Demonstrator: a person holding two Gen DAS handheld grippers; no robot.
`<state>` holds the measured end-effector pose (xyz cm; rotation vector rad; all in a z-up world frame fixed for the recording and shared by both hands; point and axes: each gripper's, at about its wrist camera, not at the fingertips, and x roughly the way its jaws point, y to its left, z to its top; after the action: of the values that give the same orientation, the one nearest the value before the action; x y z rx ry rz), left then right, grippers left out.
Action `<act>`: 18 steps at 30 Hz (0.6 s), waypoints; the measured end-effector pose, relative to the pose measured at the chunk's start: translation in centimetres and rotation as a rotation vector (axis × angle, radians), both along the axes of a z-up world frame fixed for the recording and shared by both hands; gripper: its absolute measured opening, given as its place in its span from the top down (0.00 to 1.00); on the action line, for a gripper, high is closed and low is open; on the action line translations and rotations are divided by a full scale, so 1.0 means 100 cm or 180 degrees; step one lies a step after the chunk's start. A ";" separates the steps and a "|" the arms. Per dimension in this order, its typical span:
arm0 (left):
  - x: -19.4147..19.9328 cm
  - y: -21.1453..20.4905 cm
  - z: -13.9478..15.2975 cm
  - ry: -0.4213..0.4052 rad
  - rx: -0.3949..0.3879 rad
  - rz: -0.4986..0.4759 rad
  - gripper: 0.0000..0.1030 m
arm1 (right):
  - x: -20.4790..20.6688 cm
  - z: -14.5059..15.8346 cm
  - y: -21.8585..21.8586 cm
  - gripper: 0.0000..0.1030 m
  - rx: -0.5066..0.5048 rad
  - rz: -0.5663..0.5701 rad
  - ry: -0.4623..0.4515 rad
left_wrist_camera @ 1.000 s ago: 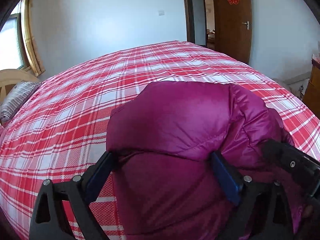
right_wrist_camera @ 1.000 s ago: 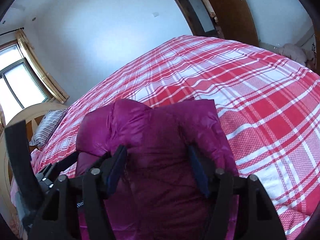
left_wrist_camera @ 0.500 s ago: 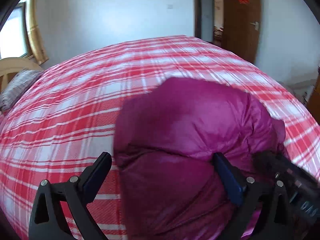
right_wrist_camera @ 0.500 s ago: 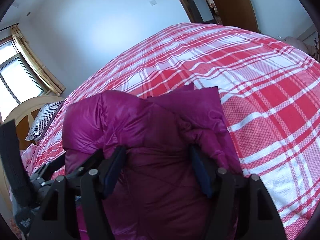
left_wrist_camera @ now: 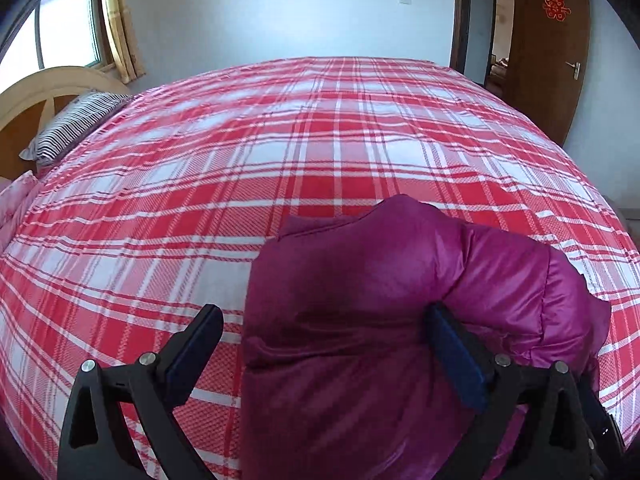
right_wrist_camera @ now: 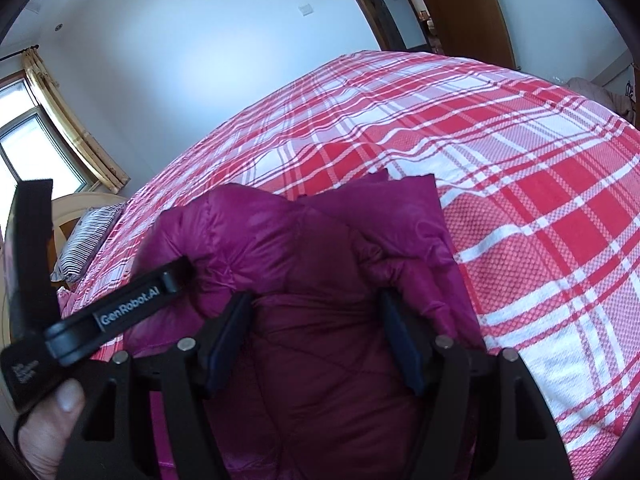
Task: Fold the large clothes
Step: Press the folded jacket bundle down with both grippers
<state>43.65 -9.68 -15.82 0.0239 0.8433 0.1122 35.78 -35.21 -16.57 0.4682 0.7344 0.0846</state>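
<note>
1. Magenta quilted nylon is what we see first: a puffy down jacket lies bundled on a bed, near the edge closest to us, on a red-and-white plaid cover.
2. We find no box, basket or bag in either view; the jacket rests straight on the cover, folded over on itself into a thick mound.
3. Our left tongs stand apart. The right-side finger is pressed against the jacket's bulge, while the left-side finger hovers over bare plaid, clear of the cloth, so nothing is clamped.
4. Our right tongs also stand well apart, one finger on each side of a padded ridge of the jacket. We cannot tell whether the pads truly press on the fabric or only straddle it.
5. In the right wrist view we read "GenRobot.AI" in pale letters on the black body of the left tongs, which cross the lower left corner. A smaller label sits nearer its handle, too small for us to read.
6. A hand grips that handle at the bottom left edge.
7. A red paper ornament, shaped like a Chinese character, hangs on the brown door.
8. A striped pillow lies by the wooden headboard, well apart from the jacket.
</note>
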 end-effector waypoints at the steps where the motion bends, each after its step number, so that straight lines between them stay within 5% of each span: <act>1: 0.001 0.000 -0.002 0.0006 -0.0005 -0.0004 0.01 | 0.000 0.000 0.001 0.32 -0.0009 0.0000 0.0007; 18: 0.011 0.011 -0.018 0.0203 -0.0428 -0.0036 0.01 | 0.008 -0.002 0.007 0.31 -0.0162 0.0010 0.0136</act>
<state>44.71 -8.61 -17.58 -0.0946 0.9127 0.0441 36.53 -34.54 -16.81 0.4215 0.7773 0.0589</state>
